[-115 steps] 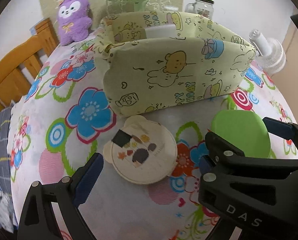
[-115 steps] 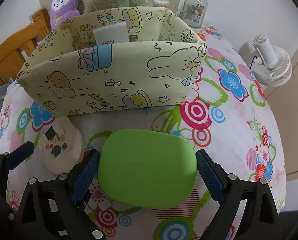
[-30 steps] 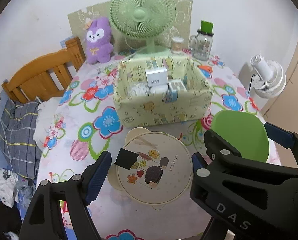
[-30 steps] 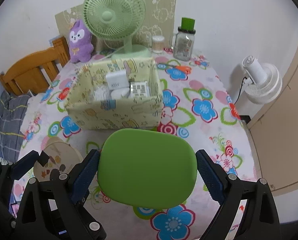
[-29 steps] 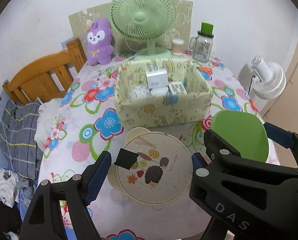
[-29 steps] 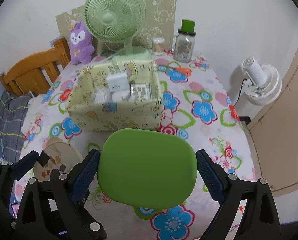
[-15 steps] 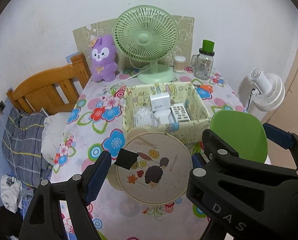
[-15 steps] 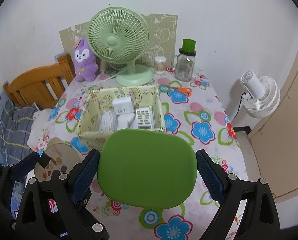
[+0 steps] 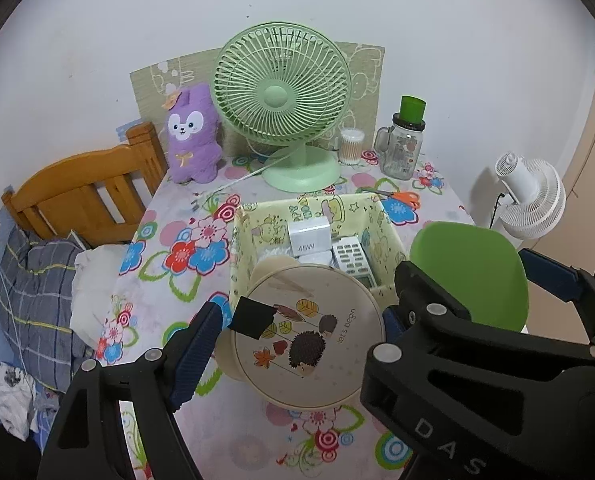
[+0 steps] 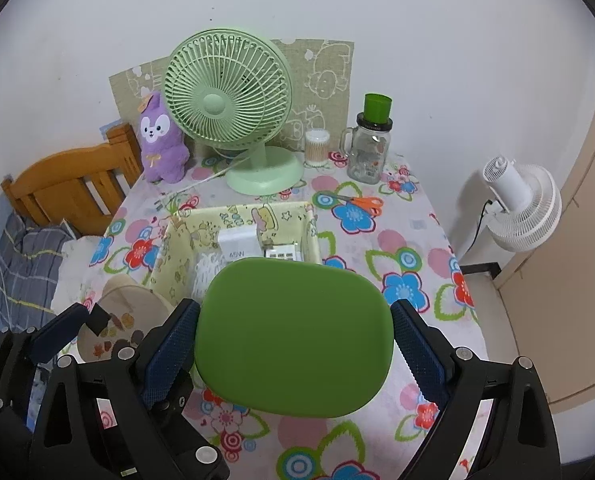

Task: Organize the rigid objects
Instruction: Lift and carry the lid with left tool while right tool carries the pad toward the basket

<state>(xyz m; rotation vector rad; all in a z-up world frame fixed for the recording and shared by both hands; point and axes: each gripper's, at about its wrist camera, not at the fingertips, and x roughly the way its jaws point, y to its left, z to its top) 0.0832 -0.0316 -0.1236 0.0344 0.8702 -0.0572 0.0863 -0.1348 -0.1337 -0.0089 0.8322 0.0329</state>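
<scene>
My left gripper (image 9: 297,326) is shut on a round cream lid (image 9: 317,364) with bear ears and a hedgehog picture, held in the air above the floral table. My right gripper (image 10: 293,344) is shut on a green rounded case (image 10: 293,320), its blue pads against both sides. The case (image 9: 473,276) also shows at the right of the left wrist view, and the lid (image 10: 125,320) at the lower left of the right wrist view. Beyond and below both stands a yellow fabric basket (image 9: 238,248) holding a white 45W box (image 9: 308,236), a white keypad (image 9: 351,258) and white cord.
A green desk fan (image 10: 227,108), a purple plush (image 10: 159,144), a swab jar (image 10: 316,146), a glass mug with a green lid (image 10: 371,148) and orange scissors (image 10: 361,202) sit at the table's back. A white floor fan (image 10: 521,204) is right, a wooden bed frame (image 10: 65,188) left.
Both grippers have risen and drawn back with their objects. The table and basket look smaller, and the basket now sits partly behind the lid and the case.
</scene>
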